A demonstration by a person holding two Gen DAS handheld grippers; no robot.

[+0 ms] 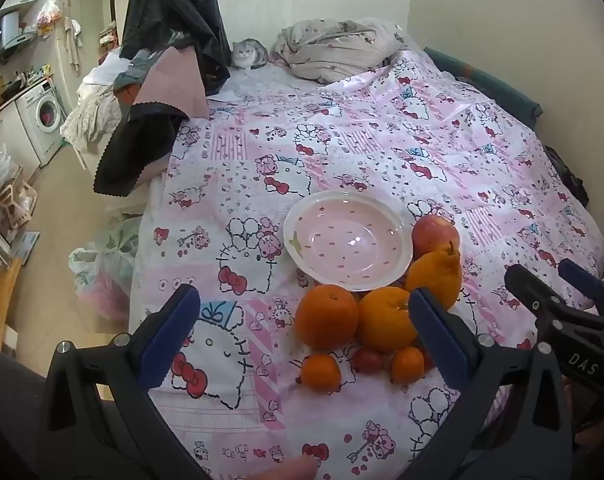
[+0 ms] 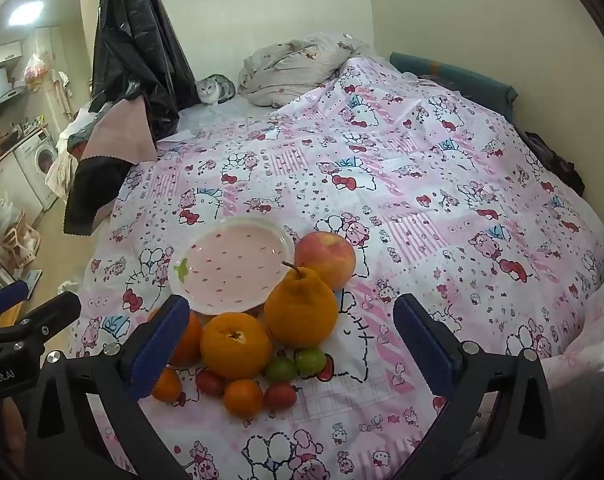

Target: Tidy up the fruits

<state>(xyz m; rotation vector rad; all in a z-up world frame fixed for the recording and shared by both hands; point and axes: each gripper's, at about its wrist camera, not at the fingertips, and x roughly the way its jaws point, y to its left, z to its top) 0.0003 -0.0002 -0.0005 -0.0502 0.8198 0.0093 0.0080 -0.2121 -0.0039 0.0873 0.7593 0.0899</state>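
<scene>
A pink strawberry-pattern bowl (image 1: 347,240) (image 2: 232,266) sits empty on the bed. Fruit lies bunched beside it: a red apple (image 1: 435,234) (image 2: 325,254), a knobbly stemmed orange (image 1: 435,276) (image 2: 302,308), two round oranges (image 1: 326,316) (image 2: 236,344), small tangerines (image 1: 321,372) (image 2: 242,398), small red fruits (image 2: 280,396) and two green ones (image 2: 310,361). My left gripper (image 1: 302,340) is open and empty, above the near fruit. My right gripper (image 2: 292,342) is open and empty over the fruit pile; it also shows in the left wrist view (image 1: 557,284).
The fruit lies on a pink cartoon-print bedsheet (image 1: 381,152) (image 2: 421,184). A grey cat (image 1: 249,54) (image 2: 214,88) sits at the far end beside a crumpled blanket (image 1: 337,48). Dark clothes (image 1: 150,120) hang off the bed's left edge. Bags (image 1: 102,264) lie on the floor.
</scene>
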